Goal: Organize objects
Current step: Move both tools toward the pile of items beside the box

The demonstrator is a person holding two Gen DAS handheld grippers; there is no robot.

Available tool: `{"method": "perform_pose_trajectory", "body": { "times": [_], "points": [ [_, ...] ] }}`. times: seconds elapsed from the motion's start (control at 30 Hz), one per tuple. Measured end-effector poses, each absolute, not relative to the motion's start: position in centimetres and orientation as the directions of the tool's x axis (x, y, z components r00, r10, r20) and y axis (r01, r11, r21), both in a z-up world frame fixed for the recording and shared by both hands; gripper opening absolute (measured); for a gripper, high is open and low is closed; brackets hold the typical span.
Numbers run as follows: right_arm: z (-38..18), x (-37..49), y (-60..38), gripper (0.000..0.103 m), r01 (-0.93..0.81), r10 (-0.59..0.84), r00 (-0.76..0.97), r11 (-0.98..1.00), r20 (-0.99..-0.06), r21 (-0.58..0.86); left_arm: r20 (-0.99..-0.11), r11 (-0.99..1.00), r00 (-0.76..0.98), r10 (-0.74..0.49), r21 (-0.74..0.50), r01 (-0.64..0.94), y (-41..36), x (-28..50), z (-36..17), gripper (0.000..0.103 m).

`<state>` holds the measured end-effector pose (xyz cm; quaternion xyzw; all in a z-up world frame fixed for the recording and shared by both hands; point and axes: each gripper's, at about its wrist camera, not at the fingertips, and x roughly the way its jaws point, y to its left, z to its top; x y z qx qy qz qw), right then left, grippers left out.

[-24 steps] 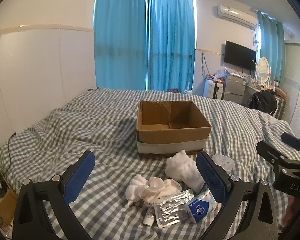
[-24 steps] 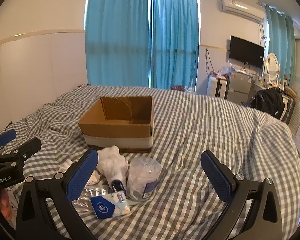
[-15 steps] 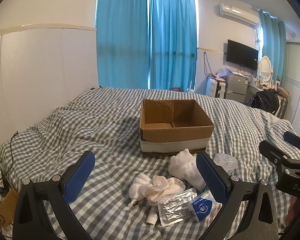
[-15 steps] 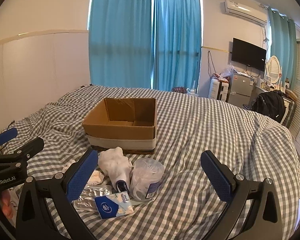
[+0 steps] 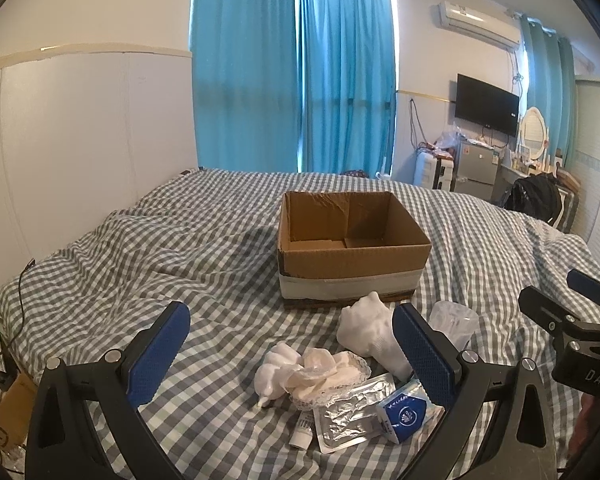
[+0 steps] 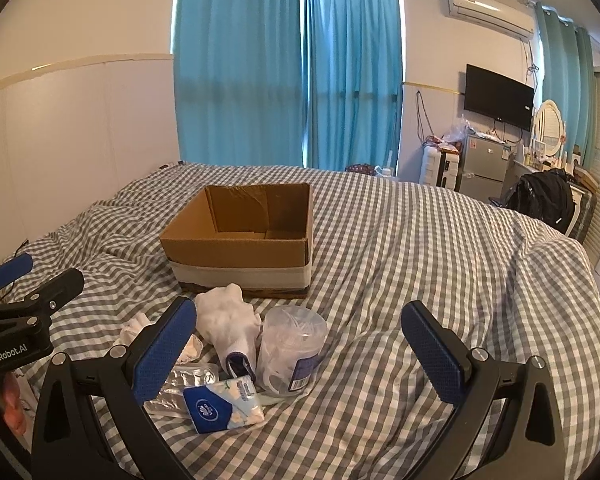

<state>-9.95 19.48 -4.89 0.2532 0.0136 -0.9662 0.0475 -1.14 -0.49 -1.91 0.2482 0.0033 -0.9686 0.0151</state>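
An open, empty cardboard box [image 5: 352, 248] [image 6: 244, 252] stands on the checked bed. In front of it lies a pile: a white sock bundle [image 5: 370, 332] [image 6: 226, 326], a clear cotton-swab jar [image 6: 292, 350] [image 5: 454, 320], a blue tissue pack [image 5: 406, 412] [image 6: 222, 404], a foil blister pack [image 5: 350, 412], crumpled white plastic [image 5: 308, 372] and a small tube [image 5: 302, 434]. My left gripper [image 5: 292, 354] is open and empty over the pile. My right gripper [image 6: 300, 354] is open and empty, its left finger [image 6: 164, 350] beside the sock.
The checked duvet [image 6: 420, 272] is rumpled, with folds left of the box. A white headboard wall [image 5: 80, 140] runs along the left. A fridge, TV and black backpack [image 6: 544, 200] stand beyond the bed's far right. A carton [image 5: 4, 416] sits on the floor at the left.
Both grippers have risen and drawn back slightly; the box and pile sit a little lower and farther in both views. Nothing on the bed has moved.
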Motion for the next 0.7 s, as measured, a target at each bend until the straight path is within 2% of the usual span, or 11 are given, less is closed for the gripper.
{"method": "perform_pose_trajectory", "body": {
  "times": [0.2, 0.53, 0.7],
  "points": [
    [-4.7, -9.8, 19.9, 0.103, 0.089, -0.076, -0.875, -0.996, -0.478, -0.005, -0.479, -1.0, -0.877, -0.029, 0.015, 0.025, -0.3, -1.3, -2.5, 0.103],
    [-5.7, -11.3, 20.5, 0.103, 0.071, -0.056, -0.85, -0.997, -0.523, -0.009, -0.541, -0.997, -0.838, -0.07, 0.031, 0.064, -1.9, -3.1, -5.0, 0.102],
    [-6.9, -13.6, 20.6, 0.103, 0.08, -0.056, -0.82, -0.997, -0.569, -0.016, -0.611, -0.998, -0.79, -0.058, 0.017, 0.06, -2.1, -4.9, -7.5, 0.099]
  ]
}}
